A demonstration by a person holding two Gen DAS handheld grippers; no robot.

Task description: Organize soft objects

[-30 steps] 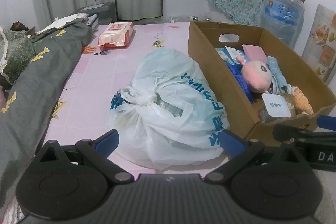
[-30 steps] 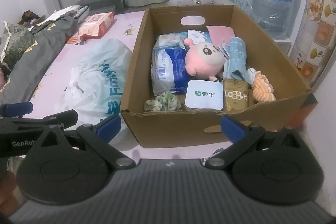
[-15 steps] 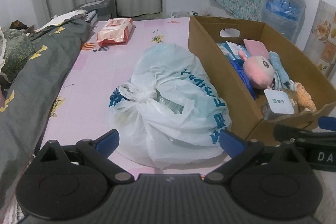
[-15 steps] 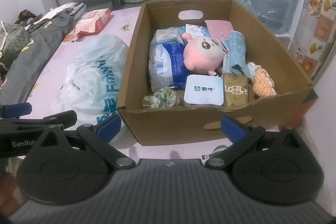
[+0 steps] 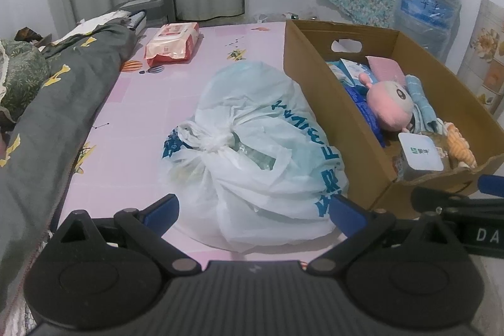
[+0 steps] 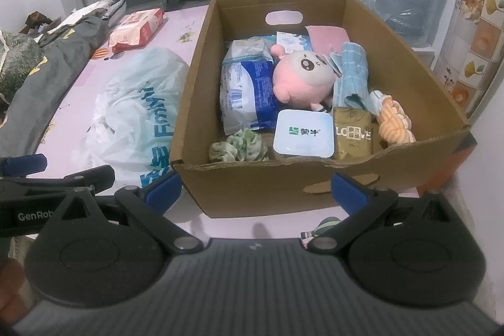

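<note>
The pink bed (image 5: 132, 103) carries a tied bag (image 5: 252, 153), box (image 6: 283, 188), wipes pack (image 5: 172, 44) and grey quilt (image 5: 53, 103).

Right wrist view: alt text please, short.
An open cardboard box on a pink mat holds a pink plush toy, packets and a green scrunchie. The open right gripper hovers before it; a knotted plastic bag lies left.

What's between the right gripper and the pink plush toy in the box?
The cardboard box's near wall stands before the open right gripper; behind it a white tub lies just in front of the pink plush toy.
</note>
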